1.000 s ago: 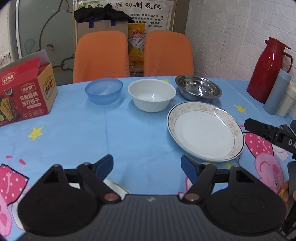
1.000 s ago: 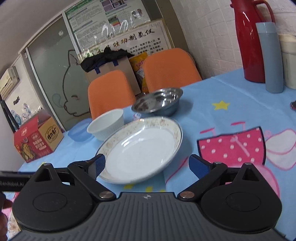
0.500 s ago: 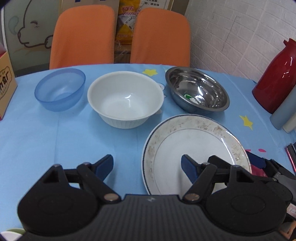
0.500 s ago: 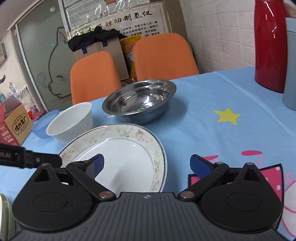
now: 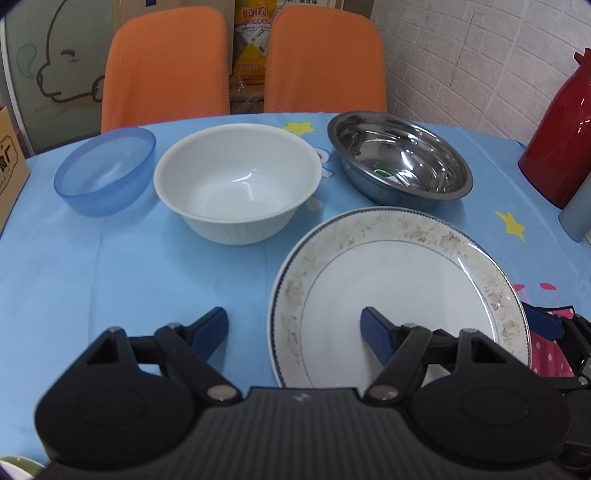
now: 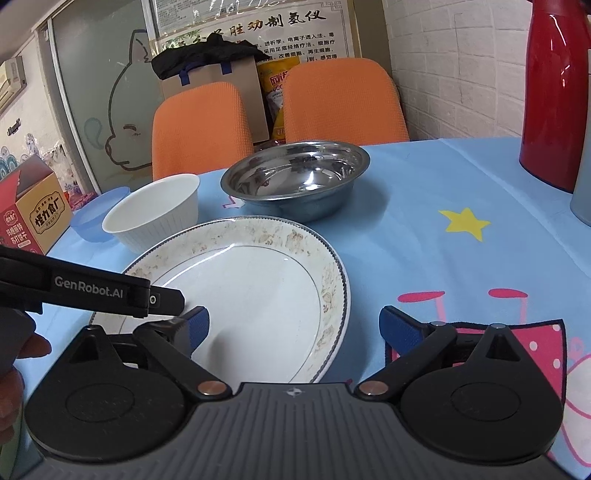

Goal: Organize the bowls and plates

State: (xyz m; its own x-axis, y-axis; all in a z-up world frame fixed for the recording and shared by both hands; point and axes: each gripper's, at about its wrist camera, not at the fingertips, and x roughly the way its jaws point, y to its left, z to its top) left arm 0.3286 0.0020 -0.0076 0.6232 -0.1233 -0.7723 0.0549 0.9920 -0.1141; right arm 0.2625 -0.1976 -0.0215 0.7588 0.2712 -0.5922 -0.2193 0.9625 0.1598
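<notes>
Blue tablecloth [image 5: 147,266]; "GenRobot.AI" marks left gripper [image 5: 293,330], both grippers spread, empty

Steel bowl [image 5: 400,162]: polished, mirror-bright metal. White bowl [image 5: 236,182]: glossy ceramic, ribbed outside. Blue bowl [image 5: 105,175]: translucent plastic. Plate [image 5: 397,291]: glazed, smooth. Surface [image 5: 110,277]: matt cloth cover.

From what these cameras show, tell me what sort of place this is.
Probably a break or meeting room in an office or clinic, not a home kitchen: a table under a cartoon cloth, two orange chairs, a printed Chinese notice on the wall, and a red thermos.
</notes>
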